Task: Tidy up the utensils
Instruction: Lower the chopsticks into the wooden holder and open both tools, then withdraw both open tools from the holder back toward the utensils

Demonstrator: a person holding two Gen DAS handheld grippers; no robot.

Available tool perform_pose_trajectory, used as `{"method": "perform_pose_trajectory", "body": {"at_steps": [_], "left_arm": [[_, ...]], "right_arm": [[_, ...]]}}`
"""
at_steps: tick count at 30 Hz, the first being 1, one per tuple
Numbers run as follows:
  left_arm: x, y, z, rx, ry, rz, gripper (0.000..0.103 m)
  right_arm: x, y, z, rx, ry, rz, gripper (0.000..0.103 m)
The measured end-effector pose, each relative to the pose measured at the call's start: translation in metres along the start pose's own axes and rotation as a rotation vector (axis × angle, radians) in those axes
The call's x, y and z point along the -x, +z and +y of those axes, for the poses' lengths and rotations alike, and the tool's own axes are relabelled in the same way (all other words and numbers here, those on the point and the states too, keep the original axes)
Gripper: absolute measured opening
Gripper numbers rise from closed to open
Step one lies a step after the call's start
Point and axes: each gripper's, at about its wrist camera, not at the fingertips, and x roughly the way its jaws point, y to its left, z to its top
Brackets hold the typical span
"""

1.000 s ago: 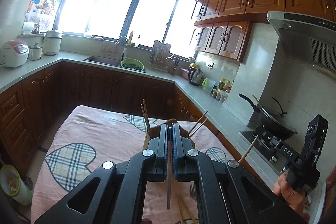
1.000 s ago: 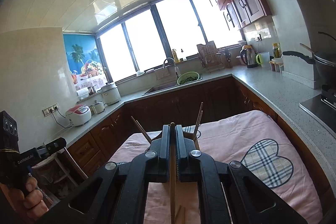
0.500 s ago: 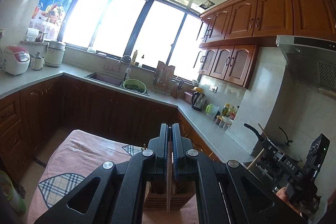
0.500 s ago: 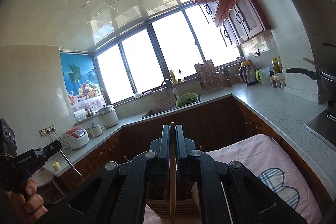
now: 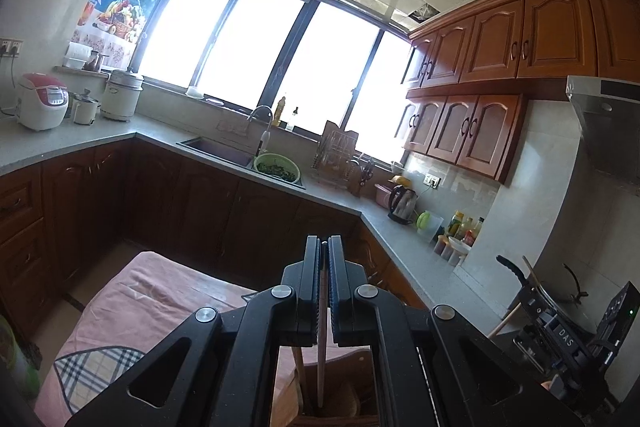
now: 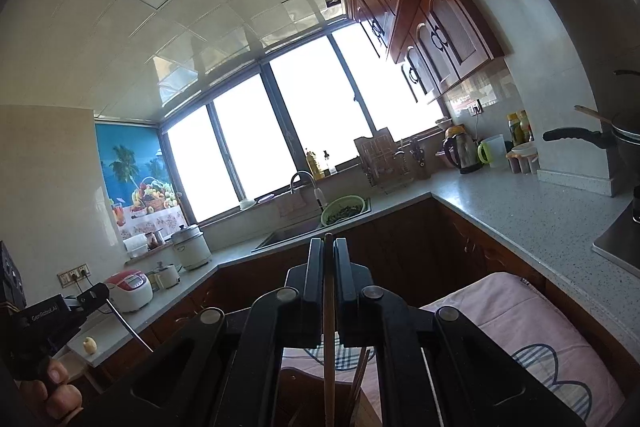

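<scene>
A home kitchen seen from two handheld grippers, both raised above a table covered with a pink cloth (image 5: 132, 291) patterned with plaid hearts.

On the left, the left gripper (image 5: 324, 247) points toward the window and sink. Its jaws are clenched on a thin pale stick, apparently a chopstick (image 5: 321, 339), which hangs down between the fingers. The stick's lower end reaches into a wooden utensil holder (image 5: 340, 403) at the bottom edge of the left wrist view, where another stick already stands. Whether the tip rests on the holder's floor is hidden.

On the right, the right gripper (image 6: 328, 247) also points toward the window. Its jaws are clamped on a wooden chopstick (image 6: 329, 339), which stands nearly upright and pokes slightly above the fingertips. Its lower end drops toward the same dark holder (image 6: 304, 399), beside a few darker chopsticks (image 6: 358, 375) leaning there.

At the far left of the right wrist view, a person's hand (image 6: 52, 391) grips the handle of the left tool.

Judging by this, the step in hand is dropping both chopsticks into the holder. The next move likely calls for lowering each stick well inside, then loosening the jaws so it slides in without tipping the holder or catching on its rim.
</scene>
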Motion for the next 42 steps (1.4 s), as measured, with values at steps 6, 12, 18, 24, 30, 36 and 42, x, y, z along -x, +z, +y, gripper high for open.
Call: {"method": "perform_pose_trajectory", "body": {"at_steps": [6,12,18,24,30,36,42], "left_arm": [[-0.048,-0.029,0.009,0.059,0.015,0.080,0.002],[-0.083,-0.043,0.013,0.060,0.042,0.136,0.002],[-0.094,-0.038,0.013,0.038,0.046,0.187,0.003],[-0.096,-0.024,0.017,0.012,0.039,0.211,0.003],[-0.098,-0.019,0.020,0.013,0.033,0.221,0.004],[-0.098,-0.020,0.023,0.015,0.026,0.227,0.005],[-0.090,-0.020,0.026,0.030,0.034,0.218,0.037]], "right_arm": [[-0.022,-0.029,-0.019,-0.027,-0.016,0.030,0.005],[-0.039,-0.056,-0.025,-0.040,-0.016,0.098,0.005],[-0.052,-0.073,-0.024,-0.036,-0.008,0.181,0.005],[-0.054,-0.077,-0.026,-0.033,-0.009,0.214,0.005],[-0.057,-0.076,-0.025,-0.031,-0.012,0.228,0.005],[-0.060,-0.074,-0.026,-0.036,-0.020,0.245,0.010],[-0.054,-0.069,-0.030,-0.065,-0.010,0.234,0.050]]}}
